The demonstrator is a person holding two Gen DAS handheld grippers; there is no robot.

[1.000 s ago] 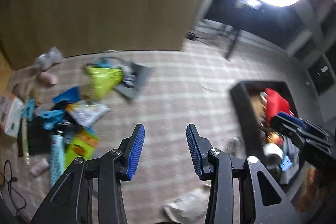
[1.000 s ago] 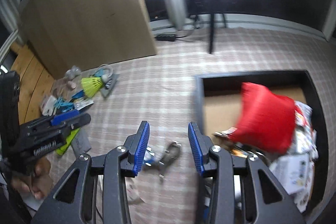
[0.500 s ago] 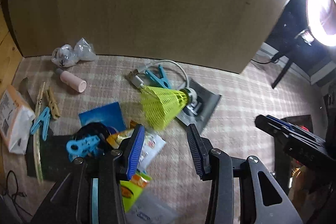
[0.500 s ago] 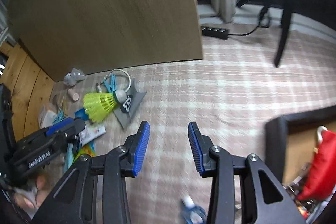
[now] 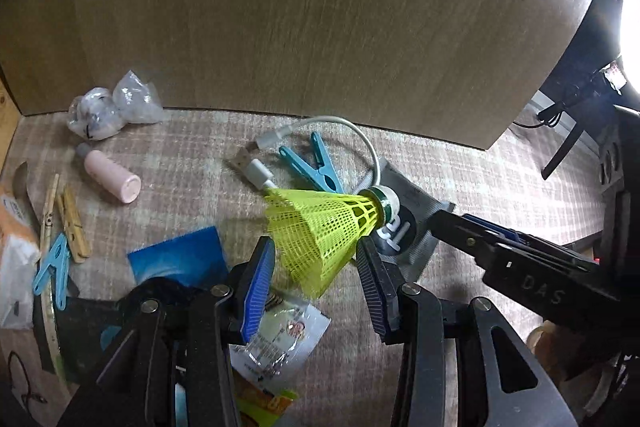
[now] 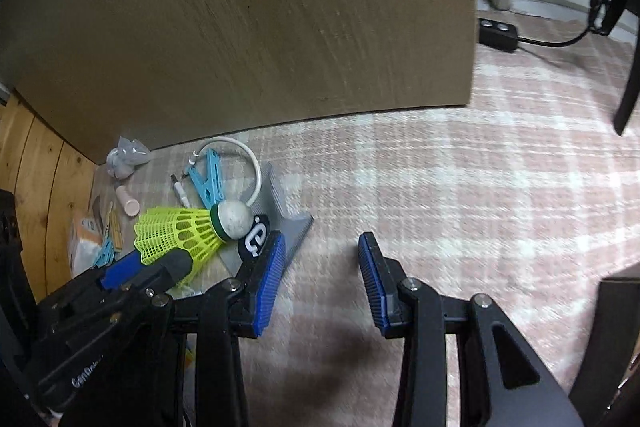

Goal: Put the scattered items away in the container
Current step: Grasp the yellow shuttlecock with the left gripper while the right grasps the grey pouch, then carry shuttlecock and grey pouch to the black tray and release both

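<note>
Yellow shuttlecock (image 5: 324, 233) lies on its side on the checked carpet (image 5: 500, 167), skirt toward the left gripper (image 5: 316, 279), cork end resting on a grey packet (image 5: 416, 223). The skirt's near edge is seen between the left fingers (image 5: 262, 277), which are closing slightly; no pad contact is visible, so nothing is held. Just beyond the fingertips lie a blue clothes peg (image 5: 316, 167) and a white cable (image 5: 360, 143); left of the fingers, a blue card (image 5: 180, 257), a pink tube (image 5: 112, 175) and wooden pegs (image 5: 70, 219); under them, a snack sachet (image 5: 288, 335).

Change over the last second: both grippers have swung away from the container and down toward the pile. A second ago the left view showed open carpet and the box; now the shuttlecock fills the gap between its fingers. The right gripper (image 6: 322, 273) is released, empty, fingers over bare carpet, the grey packet just left of its left finger.

Judgement: next pick has begun; the shuttlecock is the likely target. The container is barely in view: only a dark corner, possibly its edge, at lower right of the right view.
</note>
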